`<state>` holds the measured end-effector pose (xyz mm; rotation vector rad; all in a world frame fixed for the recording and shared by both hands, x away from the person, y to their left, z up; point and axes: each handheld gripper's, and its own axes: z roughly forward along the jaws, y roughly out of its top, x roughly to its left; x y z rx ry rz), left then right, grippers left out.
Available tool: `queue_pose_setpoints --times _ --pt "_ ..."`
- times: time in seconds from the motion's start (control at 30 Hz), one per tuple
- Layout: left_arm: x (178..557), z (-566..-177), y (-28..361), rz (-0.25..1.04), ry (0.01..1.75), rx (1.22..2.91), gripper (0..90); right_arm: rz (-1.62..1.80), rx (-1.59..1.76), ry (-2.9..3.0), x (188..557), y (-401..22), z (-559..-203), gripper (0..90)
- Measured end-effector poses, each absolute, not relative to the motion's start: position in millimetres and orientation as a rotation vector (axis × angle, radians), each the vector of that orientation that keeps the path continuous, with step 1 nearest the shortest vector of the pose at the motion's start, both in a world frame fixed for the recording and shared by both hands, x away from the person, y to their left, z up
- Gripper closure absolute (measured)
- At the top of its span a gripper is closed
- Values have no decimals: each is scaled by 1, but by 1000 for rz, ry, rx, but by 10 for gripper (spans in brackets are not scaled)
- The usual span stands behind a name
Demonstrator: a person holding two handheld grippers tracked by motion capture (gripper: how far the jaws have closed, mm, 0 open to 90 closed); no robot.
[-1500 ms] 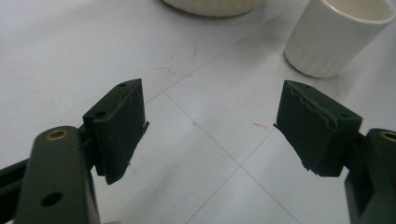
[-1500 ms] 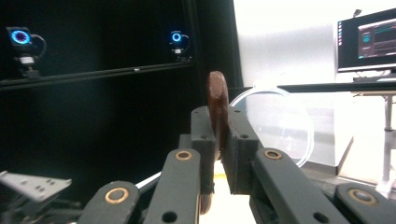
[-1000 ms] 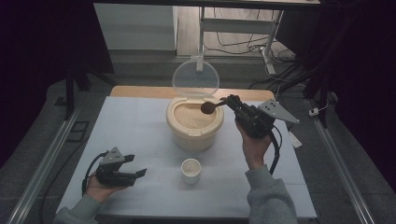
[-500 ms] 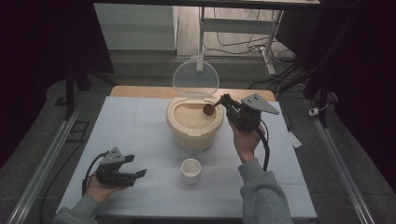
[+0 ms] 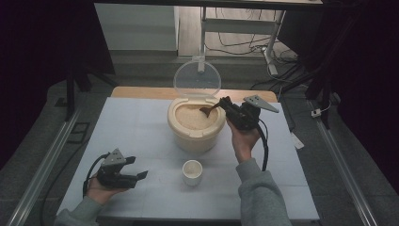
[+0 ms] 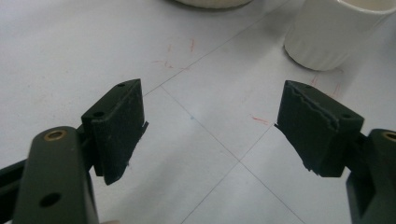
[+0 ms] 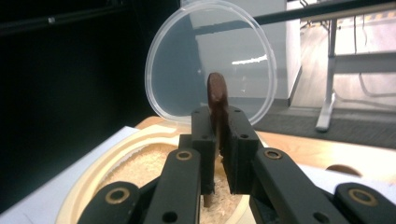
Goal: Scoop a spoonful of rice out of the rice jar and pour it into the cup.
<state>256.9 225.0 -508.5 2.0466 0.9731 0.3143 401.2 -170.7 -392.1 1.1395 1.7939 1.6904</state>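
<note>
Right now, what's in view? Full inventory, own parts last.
Rice container: 1, cream, table centre, filled with rice.
Lid: 1, clear, hinged upright behind the container.
Spoon: 1, brown, bowl dipped over the rice, handle clamped in the right gripper.
Cup: 1, white, in front of the container.
Table: 1, pale grey-white top.
Left gripper: 1, black, jaws open, nothing between them, near the table's front left.
Right gripper: 1, black, shut on the spoon, at the container's right rim.
Hands: 2, grey sleeves, at the bottom edge.
</note>
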Motion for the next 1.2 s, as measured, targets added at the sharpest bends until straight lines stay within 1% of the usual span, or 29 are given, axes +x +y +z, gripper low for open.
queue_pose_setpoints --times 0.2,0.67,1.2 --pt "257 -509 225 316 974 2050 230 1781 1241 1769 406 -177 -403 840" --pt "257 -509 225 316 974 2050 229 1912 1464 1698 410 -187 -414 840" --pt "257 -509 224 319 971 2056 229 2030 1572 1611 408 -204 -411 840"
